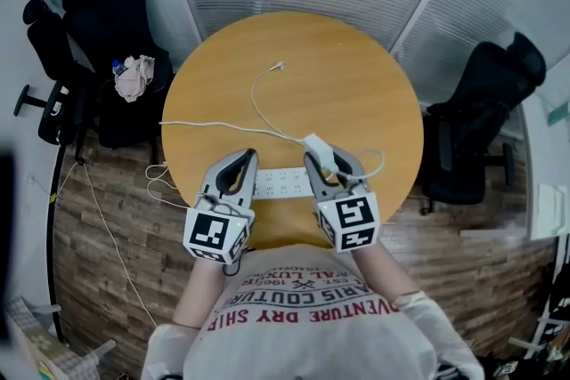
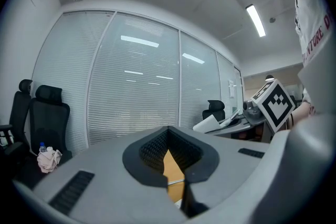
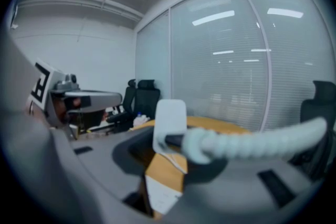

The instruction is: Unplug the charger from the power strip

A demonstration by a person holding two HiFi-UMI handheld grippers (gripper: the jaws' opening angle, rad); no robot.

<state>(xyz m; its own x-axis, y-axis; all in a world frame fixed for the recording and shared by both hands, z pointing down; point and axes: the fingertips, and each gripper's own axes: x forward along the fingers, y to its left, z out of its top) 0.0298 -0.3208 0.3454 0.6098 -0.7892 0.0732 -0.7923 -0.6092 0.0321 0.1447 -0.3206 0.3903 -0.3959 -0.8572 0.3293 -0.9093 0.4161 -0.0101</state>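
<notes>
A white power strip [image 1: 283, 183] lies on the round wooden table [image 1: 356, 76], near its front edge. My right gripper [image 1: 315, 159] is shut on the white charger [image 1: 319, 145] above the strip's right end. In the right gripper view the charger [image 3: 169, 122] sits between the jaws, and bare wood shows between it and the strip [image 3: 160, 194] below. Its thin white cable [image 1: 258, 98] loops away across the table. My left gripper [image 1: 249, 158] is shut with nothing between its fingers, its tips over the strip's left end. Only a narrow slit shows between the left gripper's [image 2: 176, 186] tips.
A black office chair [image 1: 98, 22] at the left carries a crumpled cloth [image 1: 134, 76] and a bottle. Another black chair [image 1: 485, 102] stands at the right. The strip's lead [image 1: 191, 125] runs off the table's left edge to the wooden floor. Glass walls with blinds stand behind.
</notes>
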